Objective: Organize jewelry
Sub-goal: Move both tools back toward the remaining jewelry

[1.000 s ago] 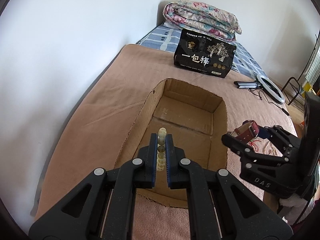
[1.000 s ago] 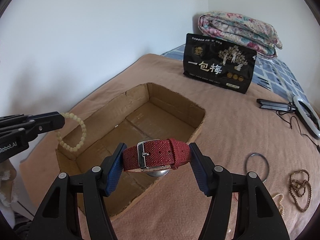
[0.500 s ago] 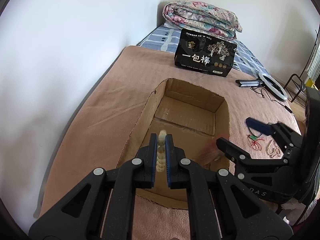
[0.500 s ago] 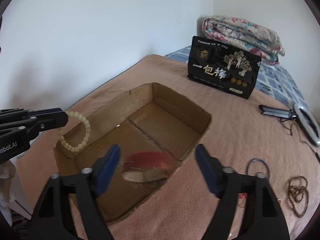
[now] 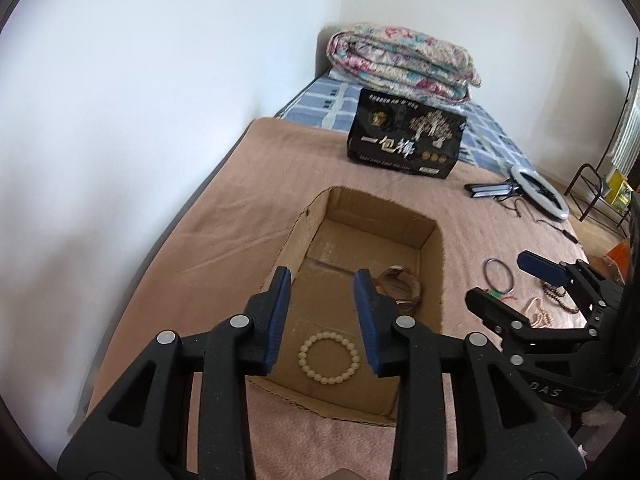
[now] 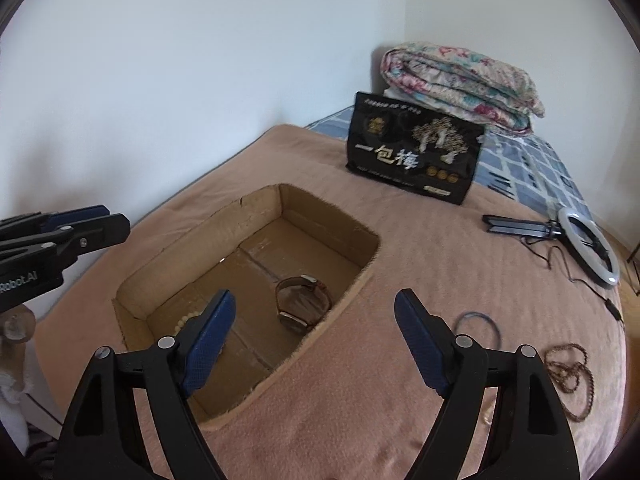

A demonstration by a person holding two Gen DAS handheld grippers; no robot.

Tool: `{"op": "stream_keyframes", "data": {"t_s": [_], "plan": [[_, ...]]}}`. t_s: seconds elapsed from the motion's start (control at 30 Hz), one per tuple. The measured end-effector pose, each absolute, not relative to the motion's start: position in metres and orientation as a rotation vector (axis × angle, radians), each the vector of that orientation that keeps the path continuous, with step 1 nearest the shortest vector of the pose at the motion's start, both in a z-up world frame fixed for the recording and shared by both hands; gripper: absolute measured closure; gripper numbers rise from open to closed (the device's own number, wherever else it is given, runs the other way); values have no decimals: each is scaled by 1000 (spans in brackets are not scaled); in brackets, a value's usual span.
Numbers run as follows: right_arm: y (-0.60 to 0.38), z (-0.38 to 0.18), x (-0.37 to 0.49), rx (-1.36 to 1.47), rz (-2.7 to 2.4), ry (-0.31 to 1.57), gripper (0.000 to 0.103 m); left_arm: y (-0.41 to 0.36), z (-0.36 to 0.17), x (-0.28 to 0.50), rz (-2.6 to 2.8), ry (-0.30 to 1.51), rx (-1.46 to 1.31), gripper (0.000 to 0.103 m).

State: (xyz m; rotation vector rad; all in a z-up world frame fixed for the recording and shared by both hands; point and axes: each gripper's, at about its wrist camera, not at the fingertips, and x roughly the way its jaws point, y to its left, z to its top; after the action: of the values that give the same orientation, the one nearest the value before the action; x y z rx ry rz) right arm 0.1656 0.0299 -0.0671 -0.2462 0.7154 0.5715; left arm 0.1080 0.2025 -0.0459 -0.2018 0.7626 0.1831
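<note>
An open cardboard box (image 5: 296, 236) sits on the pink blanket. A cream bead bracelet (image 5: 328, 358) lies flat on its floor at the near end, and a red-strapped watch (image 5: 402, 288) lies further in. My left gripper (image 5: 323, 280) hovers over the near end; its jaws are opening with nothing between them. My right gripper (image 6: 315, 300) stands open and empty above the box's right rim (image 6: 256, 204). Below it lies the watch (image 6: 298, 280). The bracelet (image 6: 186, 319) peeks out beside its left finger. The left gripper (image 6: 114, 219) shows at the left edge.
On the blanket right of the box lie a dark bangle (image 5: 498, 276), a pale bead strand (image 5: 540, 312) and a brown bead necklace (image 6: 570, 372). A black package (image 5: 406, 140), a folded quilt (image 5: 404, 64) and a ring light (image 5: 540, 192) are further back. A white wall runs along the left.
The left gripper has let go of the bead bracelet, which now lies in the box. The right gripper opened wide, and the red watch dropped from it into the box.
</note>
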Motion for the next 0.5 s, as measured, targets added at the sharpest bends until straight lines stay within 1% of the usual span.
{"op": "stream_keyframes", "data": {"t_s": [0.37,0.47,0.5], "plan": [[-47,-18,159,-149,417,711,21,148,-14,99,34,683,-122,70],[-73,-6,157,-117,369,704,21,133,-15,103,-11,693,-129,64],[-84,-1,156,-110,348,700,21,127,-14,107,-39,702,-133,64]]}}
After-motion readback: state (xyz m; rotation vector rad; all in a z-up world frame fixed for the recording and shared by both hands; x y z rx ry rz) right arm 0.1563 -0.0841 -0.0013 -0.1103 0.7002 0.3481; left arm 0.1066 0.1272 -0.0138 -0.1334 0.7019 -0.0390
